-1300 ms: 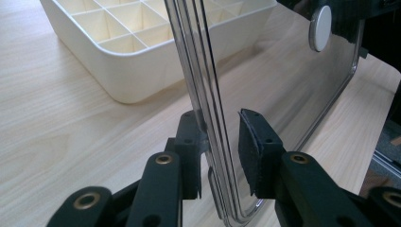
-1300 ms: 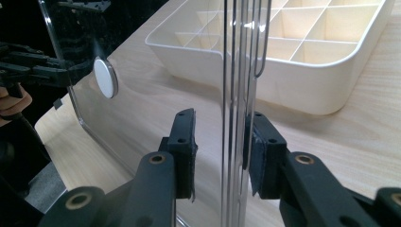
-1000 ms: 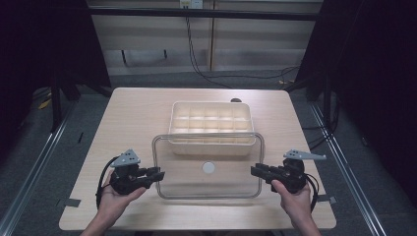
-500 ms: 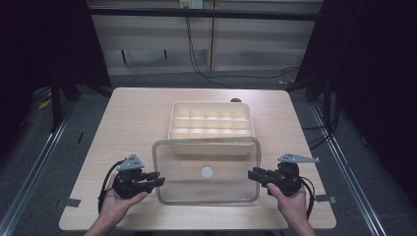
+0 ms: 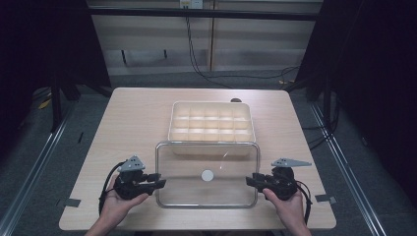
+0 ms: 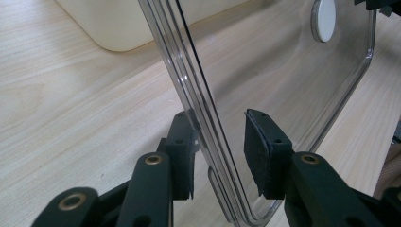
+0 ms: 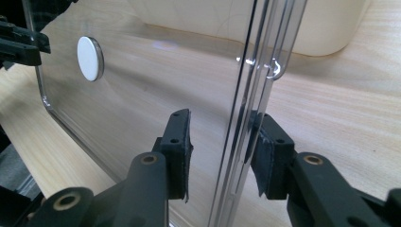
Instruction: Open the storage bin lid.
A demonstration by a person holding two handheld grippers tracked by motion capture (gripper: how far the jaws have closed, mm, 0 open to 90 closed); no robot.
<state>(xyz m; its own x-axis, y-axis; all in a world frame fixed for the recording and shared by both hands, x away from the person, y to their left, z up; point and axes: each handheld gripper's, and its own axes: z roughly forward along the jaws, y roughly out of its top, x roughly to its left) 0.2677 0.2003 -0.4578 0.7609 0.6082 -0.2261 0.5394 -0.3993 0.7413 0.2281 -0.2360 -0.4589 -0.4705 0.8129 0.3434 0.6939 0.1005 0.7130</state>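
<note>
The lid [image 5: 206,169] is clear, glossy plastic with smooth ridged edges that catch bright glints; a matt white round disc [image 5: 207,174] sits at its middle. At 12 o'clock from it, the compartment tray [image 5: 211,123] looks like cream, slightly translucent plastic with a soft sheen. The worktop [image 5: 133,123] is pale wood-grain laminate, smooth and matt. The left claw [image 6: 220,146] and right claw [image 7: 222,151] are matt black plastic with brass-coloured metal rivets, and their pads [image 6: 255,146] look rubbery and finely textured.

Clear lid [image 6: 283,71] between parted tongs [image 6: 220,151]
</note>
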